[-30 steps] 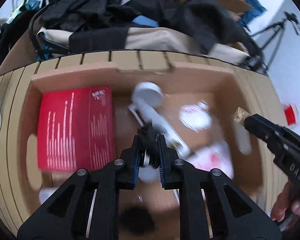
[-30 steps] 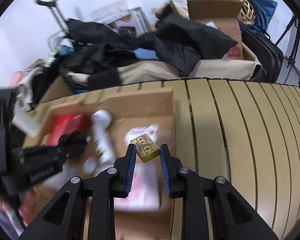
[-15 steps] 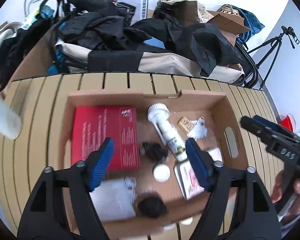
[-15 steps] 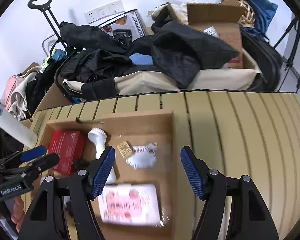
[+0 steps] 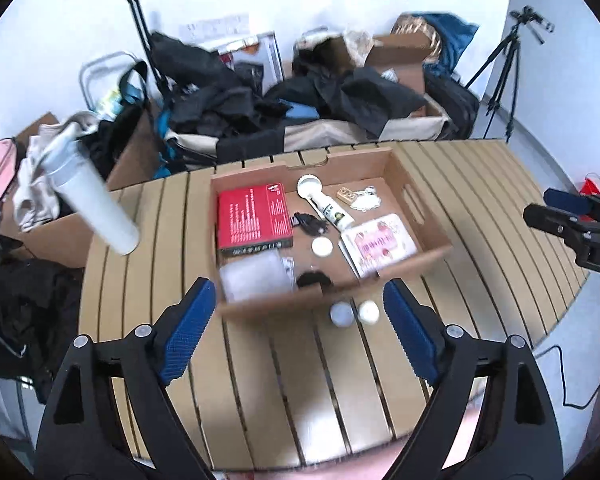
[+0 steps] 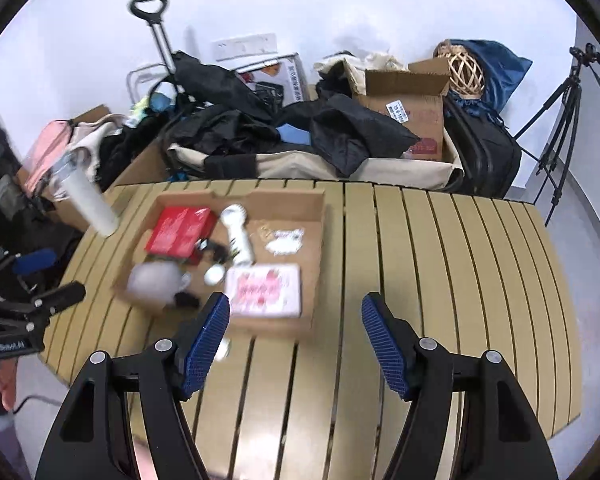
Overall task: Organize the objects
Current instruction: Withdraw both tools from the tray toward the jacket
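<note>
Both the left gripper (image 5: 300, 330) and right gripper (image 6: 296, 338) hang released and empty above the slatted table (image 6: 440, 280), with the filled cardboard box (image 5: 428, 208) resting on it.

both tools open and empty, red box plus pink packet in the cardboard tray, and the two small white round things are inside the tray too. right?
Not quite. The two small white round things lie on the slatted table, just outside the near wall of the cardboard tray; the left wrist view shows it. The rest holds: left tool and right tool are open and empty, and the red box and pink packet are in the tray.
</note>
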Motion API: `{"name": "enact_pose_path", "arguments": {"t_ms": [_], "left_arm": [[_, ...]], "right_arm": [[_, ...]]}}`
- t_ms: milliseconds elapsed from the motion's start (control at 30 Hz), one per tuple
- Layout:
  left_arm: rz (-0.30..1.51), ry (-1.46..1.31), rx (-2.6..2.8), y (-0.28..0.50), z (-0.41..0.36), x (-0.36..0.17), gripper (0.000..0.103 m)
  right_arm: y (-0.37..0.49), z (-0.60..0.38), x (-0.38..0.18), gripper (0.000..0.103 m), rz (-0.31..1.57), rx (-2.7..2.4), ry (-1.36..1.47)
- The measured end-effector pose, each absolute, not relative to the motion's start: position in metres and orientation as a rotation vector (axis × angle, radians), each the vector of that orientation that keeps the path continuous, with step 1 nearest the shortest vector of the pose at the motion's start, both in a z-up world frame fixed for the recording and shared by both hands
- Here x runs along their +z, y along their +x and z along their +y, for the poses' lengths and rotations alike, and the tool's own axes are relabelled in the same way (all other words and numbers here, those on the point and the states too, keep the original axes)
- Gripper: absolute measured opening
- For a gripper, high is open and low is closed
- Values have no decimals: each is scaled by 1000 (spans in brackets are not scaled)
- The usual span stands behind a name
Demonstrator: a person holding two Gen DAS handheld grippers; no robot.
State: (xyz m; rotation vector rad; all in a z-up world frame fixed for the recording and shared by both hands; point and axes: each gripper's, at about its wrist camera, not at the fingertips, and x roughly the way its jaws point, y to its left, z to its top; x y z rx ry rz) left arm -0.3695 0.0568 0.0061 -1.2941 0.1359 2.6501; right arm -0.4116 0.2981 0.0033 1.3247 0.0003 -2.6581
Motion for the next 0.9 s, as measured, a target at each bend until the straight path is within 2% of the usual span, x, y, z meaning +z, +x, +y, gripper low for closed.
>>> {"name": "enact_pose_path", "arguments": {"t_ms": [67,133,200,300,400,533,600,733,900], "left_arm": [[82,-1228,2668,-336,49,10,89],[39,-1169,2697,-294,42,11,92],[55,-1104,2718,-247,40,6,93],[88,-1012,2757,-186,40,-7,103],[89,-1024,2758,-148,35,-25,103],[105,-1114,2731,-138,32,-42,103],[134,-1089,2783,-135,33,-35,103],[73,-1013,2777,-128,28,-25,103],[53,-1127,2768,-143,23,-52,103]], "right_arm": [[-370,294,8,73,-6,-2660,1266],[-320,288,6,78,-4,-2656,1208],[-278,284,3,79,-5,-2629,1143],[-205,274,-11,81,11,-2645,1058],[-155,265,-31,81,11,-2691,1074],[-120,248,-48,81,-30,-2580,1099],[-115,239,-48,81,26,-2581,1092],[-108,232,-41,81,64,-2618,1029],[-106,236,-46,81,9,-2684,972]]}}
